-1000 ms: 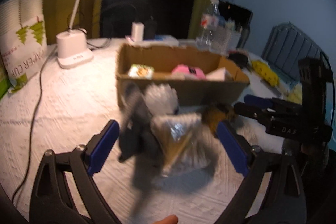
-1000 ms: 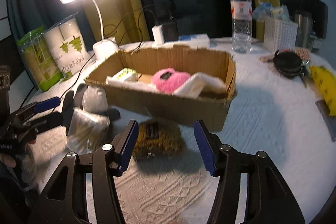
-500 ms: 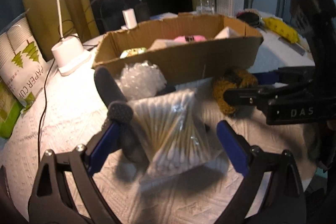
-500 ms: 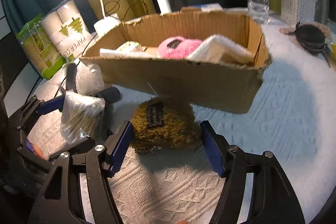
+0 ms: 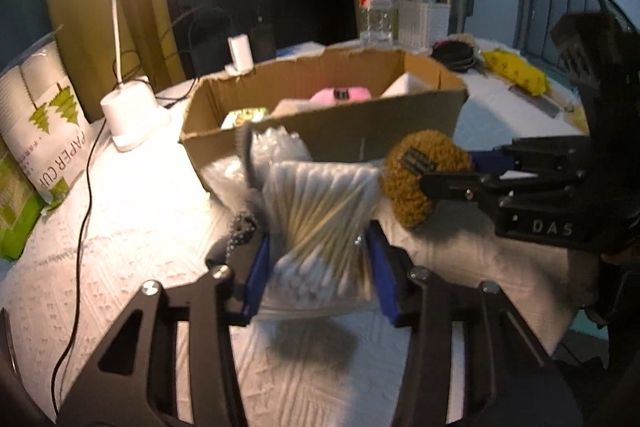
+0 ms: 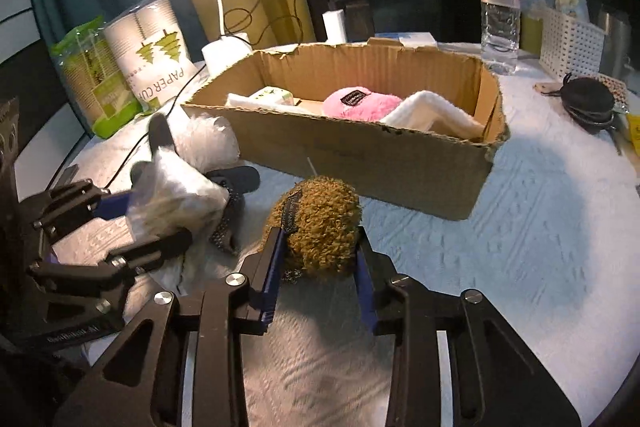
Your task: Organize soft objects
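Both grippers are clamped on soft goods just in front of the cardboard box. Left gripper has its blue pads pressed against a clear bag of cotton swabs, which is lifted off the white tablecloth and casts a shadow below; the swabs show pale wooden stems with white tips, bundled tightly and slightly fanned. Right gripper squeezes an olive-brown fuzzy pouch, a round, curly-textured thing with a dark label sewn on its left face; in the left wrist view the same pouch sits to the right of the swab bag, near the box's front wall.

Inside the box lie a pink fuzzy pouch with a dark label, a white fluffy cloth on the right, and a small green-and-white packet at the left. Left of the box, a crinkly clear bag rests on the cloth beside a dark item I cannot identify. Farther off stand a lit desk lamp, a pack of paper cups, a water bottle and a white basket.
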Available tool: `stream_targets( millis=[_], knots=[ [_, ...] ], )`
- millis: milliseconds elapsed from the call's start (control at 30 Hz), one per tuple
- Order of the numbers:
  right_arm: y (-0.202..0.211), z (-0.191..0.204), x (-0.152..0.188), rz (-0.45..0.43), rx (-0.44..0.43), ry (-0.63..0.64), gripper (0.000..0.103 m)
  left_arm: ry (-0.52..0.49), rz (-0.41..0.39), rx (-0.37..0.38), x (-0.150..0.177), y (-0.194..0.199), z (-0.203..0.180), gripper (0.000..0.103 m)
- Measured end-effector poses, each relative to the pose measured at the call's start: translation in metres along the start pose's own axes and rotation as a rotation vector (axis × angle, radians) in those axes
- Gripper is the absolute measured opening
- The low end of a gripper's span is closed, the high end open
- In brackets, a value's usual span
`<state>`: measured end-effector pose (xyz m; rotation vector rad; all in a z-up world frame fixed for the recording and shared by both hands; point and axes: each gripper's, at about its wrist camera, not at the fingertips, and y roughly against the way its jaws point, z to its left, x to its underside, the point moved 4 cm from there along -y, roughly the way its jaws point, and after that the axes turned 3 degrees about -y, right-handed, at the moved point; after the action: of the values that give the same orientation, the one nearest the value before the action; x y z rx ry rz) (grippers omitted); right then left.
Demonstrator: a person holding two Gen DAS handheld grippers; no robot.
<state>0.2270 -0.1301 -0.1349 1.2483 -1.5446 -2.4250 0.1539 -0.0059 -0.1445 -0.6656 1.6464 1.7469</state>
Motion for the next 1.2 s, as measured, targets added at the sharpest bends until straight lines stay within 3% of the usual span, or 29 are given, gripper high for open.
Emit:
stream_targets(
  millis=[300,400,533,600,633,800,1000,1100,1133,1200],
  knots=[
    [0.037,0.004,-0.002,-0.073,-0.007,0.008,0.035,0.002,-0.069,0.102,0.0,0.039,-0.011,0.048],
    [0.044,0.007,-0.001,-0.08,-0.007,0.01,0.035,0.009,-0.04,0.095,0.007,0.034,-0.007,0.049],
    [0.045,0.008,0.005,-0.068,0.003,0.008,0.035,0.036,-0.016,0.016,0.014,0.026,0.014,0.059],
    [0.045,0.008,0.007,-0.064,0.008,0.004,0.035,0.052,-0.068,-0.002,0.012,0.038,0.023,0.081],
    [0.045,0.007,0.007,-0.063,0.009,0.001,0.035,0.056,-0.09,0.0,0.011,0.043,0.024,0.083],
    [0.048,0.004,0.005,-0.072,0.019,-0.009,0.035,0.002,-0.166,0.081,0.006,0.062,0.009,0.083],
    [0.051,0.002,0.006,-0.076,0.026,-0.009,0.035,-0.057,-0.047,0.056,0.019,0.025,-0.005,0.083],
    [0.052,-0.002,0.006,-0.076,0.031,-0.016,0.035,-0.088,-0.052,0.073,0.026,0.021,-0.011,0.081],
    [0.052,-0.003,0.006,-0.077,0.033,-0.019,0.035,-0.118,-0.062,0.074,0.027,0.019,-0.015,0.078],
    [0.052,-0.005,0.005,-0.08,0.032,-0.025,0.035,-0.149,-0.05,0.062,0.028,0.017,-0.021,0.059]
  ],
)
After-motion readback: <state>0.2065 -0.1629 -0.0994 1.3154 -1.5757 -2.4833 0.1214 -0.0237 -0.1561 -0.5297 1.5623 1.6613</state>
